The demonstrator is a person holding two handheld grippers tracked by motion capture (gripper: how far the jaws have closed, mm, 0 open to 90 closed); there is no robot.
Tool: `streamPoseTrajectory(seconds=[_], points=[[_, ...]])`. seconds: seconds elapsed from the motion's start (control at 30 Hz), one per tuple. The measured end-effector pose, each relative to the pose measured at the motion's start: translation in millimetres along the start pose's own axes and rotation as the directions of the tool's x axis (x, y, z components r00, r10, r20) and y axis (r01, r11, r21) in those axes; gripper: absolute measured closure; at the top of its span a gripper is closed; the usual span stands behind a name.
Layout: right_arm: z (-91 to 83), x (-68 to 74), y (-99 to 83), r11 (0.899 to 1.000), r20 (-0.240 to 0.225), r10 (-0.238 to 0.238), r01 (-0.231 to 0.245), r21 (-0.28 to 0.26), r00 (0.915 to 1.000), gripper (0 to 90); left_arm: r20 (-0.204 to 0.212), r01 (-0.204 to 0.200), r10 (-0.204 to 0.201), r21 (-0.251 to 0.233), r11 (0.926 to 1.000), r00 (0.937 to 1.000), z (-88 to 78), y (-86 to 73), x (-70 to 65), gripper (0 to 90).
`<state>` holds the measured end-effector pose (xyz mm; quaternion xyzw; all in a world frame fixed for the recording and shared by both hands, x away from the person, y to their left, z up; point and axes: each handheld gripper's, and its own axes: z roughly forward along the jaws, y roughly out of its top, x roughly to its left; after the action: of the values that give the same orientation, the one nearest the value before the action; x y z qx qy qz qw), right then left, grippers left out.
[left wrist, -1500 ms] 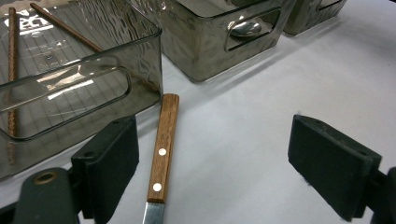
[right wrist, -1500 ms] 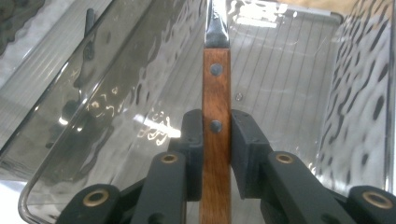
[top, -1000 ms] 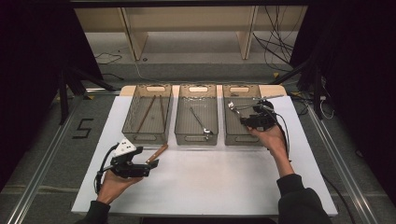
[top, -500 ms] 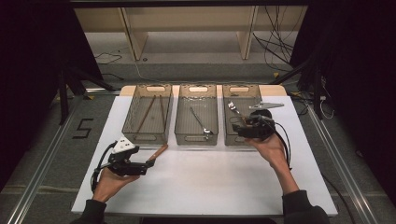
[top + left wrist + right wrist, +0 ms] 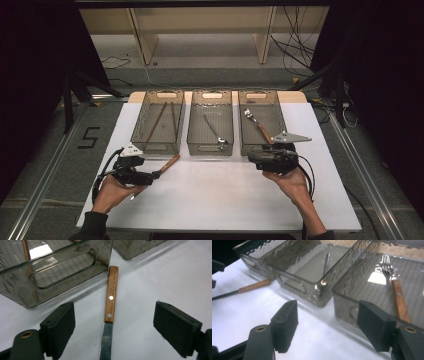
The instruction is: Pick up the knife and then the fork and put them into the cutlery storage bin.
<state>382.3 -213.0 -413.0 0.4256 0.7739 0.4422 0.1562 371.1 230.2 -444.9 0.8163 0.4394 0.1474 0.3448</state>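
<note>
A knife with a wooden handle [image 5: 169,161] lies on the white table [image 5: 215,200] just in front of the left bin [image 5: 156,148]. My left gripper [image 5: 150,176] stands open over it. In the left gripper view the handle [image 5: 111,293] and blade [image 5: 106,345] lie between the two pads [image 5: 61,326], which do not touch them. My right gripper [image 5: 253,159] hovers at the front of the right bin [image 5: 243,125]. Its jaws have just been opening and nothing is between them [image 5: 328,322]. A wooden-handled fork [image 5: 400,298] lies in that bin.
Three smoked clear bins stand in a row at the back of the table. The left one holds brown chopsticks [image 5: 156,122], the middle bin [image 5: 210,149] a metal utensil [image 5: 214,129]. Bare white table stretches between my two hands. Cables trail off the right edge.
My right gripper has drawn back from over the right bin to its front edge, and its jaws have spread wider. The left gripper has stayed by the knife.
</note>
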Motion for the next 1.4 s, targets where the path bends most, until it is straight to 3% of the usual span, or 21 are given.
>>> streamPoseTrajectory(seconds=[0.33, 0.63, 0.87, 1.4], points=[[-1.2, 13.4, -19.7, 0.999, -0.041, -0.032, 0.032, -0.001, 0.9987, 32.0, -0.003, -0.019, 0.019, 0.108, 0.994, 0.9998, 19.2, 5.1, -2.2, 25.6], [-5.6, 26.6, -28.1, 0.998, -0.077, -0.052, 0.05, -0.03, 0.9957, 27.9, 0.008, -0.024, 0.023, 0.198, 0.9798, 0.9997, 33.5, 2.1, 1.1, 32.3], [-8.0, 28.9, -34.2, 0.998, -0.087, -0.048, 0.045, -0.042, 0.9951, 27.7, 0.01, -0.021, 0.02, 0.214, 0.9765, 0.9998, 39.1, 1.5, 3.0, 38.3], [-6.2, 31.6, -38.0, 0.998, -0.093, -0.056, 0.054, -0.031, 0.9941, 27.7, 0.001, -0.076, 0.078, 0.232, 0.9698, 0.9969, 46.0, 2.9, 1.9, 52.8]])
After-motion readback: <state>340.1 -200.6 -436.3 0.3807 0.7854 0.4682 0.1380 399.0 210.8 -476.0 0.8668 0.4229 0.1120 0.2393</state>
